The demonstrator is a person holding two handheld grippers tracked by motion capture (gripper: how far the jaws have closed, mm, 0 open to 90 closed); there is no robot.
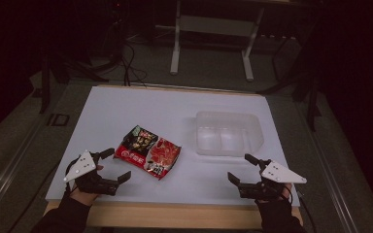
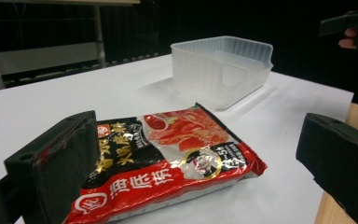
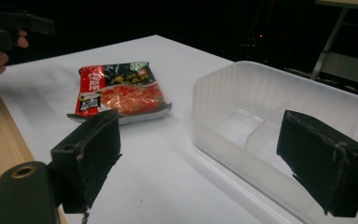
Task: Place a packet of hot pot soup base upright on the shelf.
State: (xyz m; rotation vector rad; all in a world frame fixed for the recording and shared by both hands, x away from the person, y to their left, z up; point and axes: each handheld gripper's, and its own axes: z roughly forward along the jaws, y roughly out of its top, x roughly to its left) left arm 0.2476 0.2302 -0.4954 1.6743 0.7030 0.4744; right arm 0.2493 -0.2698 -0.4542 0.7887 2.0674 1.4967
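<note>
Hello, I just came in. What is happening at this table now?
A person sits at a white table with a two-jaw gripper in each hand. Both grippers are open and hold nothing. The left gripper rests near a red and black food packet that lies flat on the table, with its jaws pointing toward it. The right gripper is just in front of a clear plastic container, which looks empty. Nothing has been picked up yet; the packet may be grasped next, perhaps to go into the container.

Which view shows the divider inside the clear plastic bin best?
The right gripper view: the clear plastic bin is close, its divider plain. The high view shows it from above, small and faint; the left gripper view shows mostly its outer wall.
</note>
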